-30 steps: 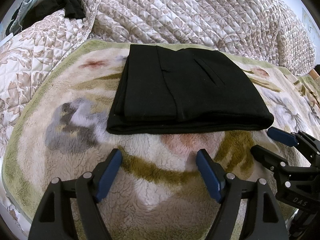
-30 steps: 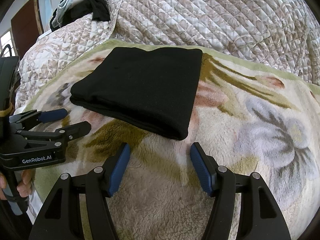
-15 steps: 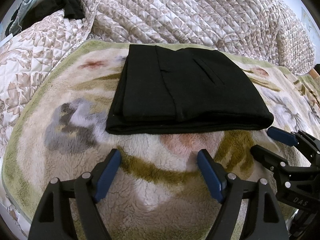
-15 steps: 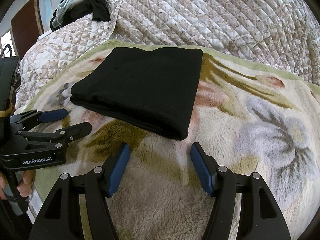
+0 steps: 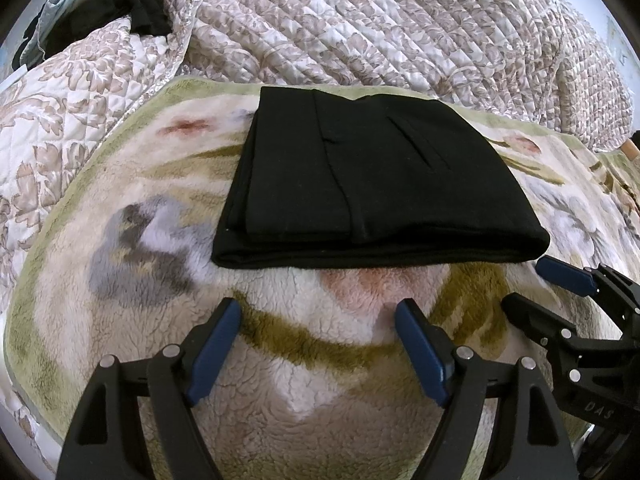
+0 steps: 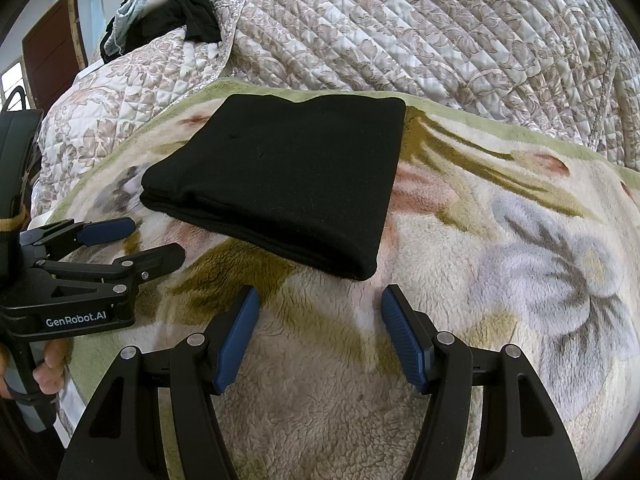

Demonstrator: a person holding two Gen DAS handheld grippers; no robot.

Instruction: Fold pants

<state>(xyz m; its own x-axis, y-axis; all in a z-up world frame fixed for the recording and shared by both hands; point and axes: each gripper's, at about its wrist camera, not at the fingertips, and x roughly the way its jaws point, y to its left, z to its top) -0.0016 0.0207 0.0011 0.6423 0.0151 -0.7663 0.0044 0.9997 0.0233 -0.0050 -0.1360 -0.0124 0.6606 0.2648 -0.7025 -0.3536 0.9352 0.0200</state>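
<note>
The black pants [image 5: 372, 176] lie folded into a compact rectangle on a fleecy floral blanket [image 5: 120, 248]; they also show in the right wrist view [image 6: 288, 184]. My left gripper [image 5: 318, 316] is open and empty, just short of the pants' near folded edge. My right gripper [image 6: 320, 300] is open and empty, close to the pants' near right corner. Each gripper shows in the other's view: the right gripper [image 5: 532, 284] at the right edge, the left gripper [image 6: 156, 240] at the left edge, both open.
A quilted floral bedspread [image 5: 400, 28] rises behind the blanket [image 6: 500, 240]. A pile of dark and light clothes [image 6: 172, 12] sits at the far left on the quilt. A dark door [image 6: 48, 56] stands at the far left.
Both grippers have drawn back very slightly from the folded pants. The pants have not moved.
</note>
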